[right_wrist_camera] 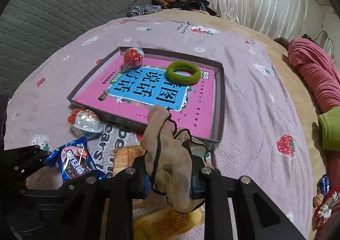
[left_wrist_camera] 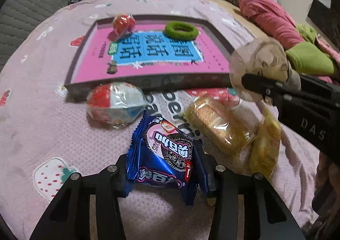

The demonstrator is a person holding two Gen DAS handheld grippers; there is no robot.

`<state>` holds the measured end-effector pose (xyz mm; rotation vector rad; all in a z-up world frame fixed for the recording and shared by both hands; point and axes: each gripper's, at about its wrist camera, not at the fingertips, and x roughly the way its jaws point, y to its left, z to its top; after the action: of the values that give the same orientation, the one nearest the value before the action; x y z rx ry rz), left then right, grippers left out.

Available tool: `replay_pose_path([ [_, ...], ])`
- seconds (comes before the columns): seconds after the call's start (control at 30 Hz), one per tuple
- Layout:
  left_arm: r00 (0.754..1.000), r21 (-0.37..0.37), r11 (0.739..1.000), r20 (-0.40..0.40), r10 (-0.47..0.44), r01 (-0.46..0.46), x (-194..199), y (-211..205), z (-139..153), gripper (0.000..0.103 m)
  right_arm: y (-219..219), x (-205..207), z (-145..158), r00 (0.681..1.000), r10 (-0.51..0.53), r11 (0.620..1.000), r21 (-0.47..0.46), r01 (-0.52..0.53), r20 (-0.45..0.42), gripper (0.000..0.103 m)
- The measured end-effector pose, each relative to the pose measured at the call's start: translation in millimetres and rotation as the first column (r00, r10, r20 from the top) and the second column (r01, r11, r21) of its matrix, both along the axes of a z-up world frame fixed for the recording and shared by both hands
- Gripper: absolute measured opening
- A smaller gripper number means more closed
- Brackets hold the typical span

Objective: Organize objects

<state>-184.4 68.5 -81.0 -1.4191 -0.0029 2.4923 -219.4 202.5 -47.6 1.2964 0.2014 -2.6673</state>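
left gripper (left_wrist_camera: 167, 167): clamping the blue cookie pack (left_wrist_camera: 163, 150), pack sitting just off the bedspread (left_wrist_camera: 42, 129)
right gripper (right_wrist_camera: 170, 178): pinching a beige pouch (right_wrist_camera: 167, 146), cord dangling
tray (right_wrist_camera: 221, 100): lying dead ahead of both, long side facing them; right one is nearer
in tray: red ball (right_wrist_camera: 133, 57), green ring (right_wrist_camera: 182, 73), both sitting at the far end
in the way: tray's near wall; wrapped egg (left_wrist_camera: 114, 100) and yellow snacks (left_wrist_camera: 225, 125) lying below

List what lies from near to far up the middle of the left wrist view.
Blue cookie packet shut in the left gripper, near wall of the shallow box, pink book, green hair tie.
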Motion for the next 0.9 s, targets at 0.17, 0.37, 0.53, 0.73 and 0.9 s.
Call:
replay_pose_path([
  [0.17, 1.0, 0.006, 1.0, -0.022, 0.014, -0.014, 4.3, -5.0, 14.0, 0.048, -3.8, 8.9, 12.8, 1.0, 0.006, 1.0, -0.001, -0.006, -0.017, 0.025],
  [0.37, 0.998, 0.013, 1.0, -0.053, 0.025, -0.024, 13.1, -9.5, 34.3, 0.048, -5.1, 21.6, 30.5, 0.999, 0.002, 1.0, 0.002, -0.002, -0.042, 0.025],
  [0.53, 0.996, 0.015, 0.999, -0.082, 0.033, -0.031, 22.1, -13.6, 52.0, 0.048, -8.4, 33.0, 45.9, 0.998, 0.002, 1.0, 0.001, -0.002, -0.061, 0.025],
  [0.73, 0.991, 0.012, 0.999, -0.125, 0.048, -0.047, 30.1, -20.6, 78.5, 0.048, -12.1, 44.3, 67.4, 0.995, 0.005, 1.0, -0.002, -0.005, -0.095, 0.025],
  [0.9, 0.982, 0.006, 0.998, -0.176, 0.065, -0.065, 37.9, -27.0, 105.9, 0.048, -14.3, 54.8, 85.5, 0.992, 0.002, 1.0, -0.015, -0.004, -0.125, 0.025],
])
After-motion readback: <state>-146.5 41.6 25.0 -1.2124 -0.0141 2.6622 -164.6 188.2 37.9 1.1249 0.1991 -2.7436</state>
